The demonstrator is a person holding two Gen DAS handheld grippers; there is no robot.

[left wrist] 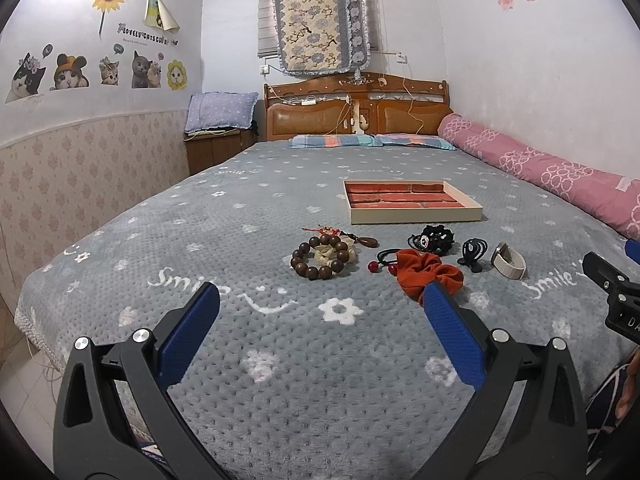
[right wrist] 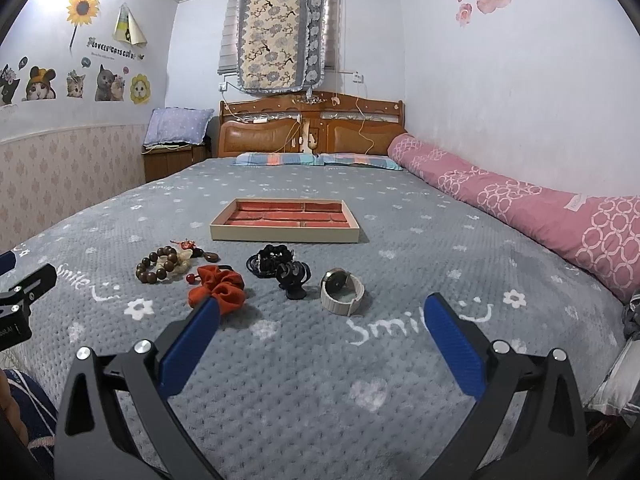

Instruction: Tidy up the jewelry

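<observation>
left gripper (left wrist: 322, 300): fingers apart, holding nothing | right gripper (right wrist: 322, 310): fingers apart, holding nothing | beads (left wrist: 320, 256): dark brown ring beside orange scrunchie (left wrist: 430, 274) | tray (left wrist: 412, 214): beige, red-lined

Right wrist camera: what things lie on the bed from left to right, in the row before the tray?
wooden bead bracelet → orange scrunchie → black hair clip → white-strap watch
</observation>
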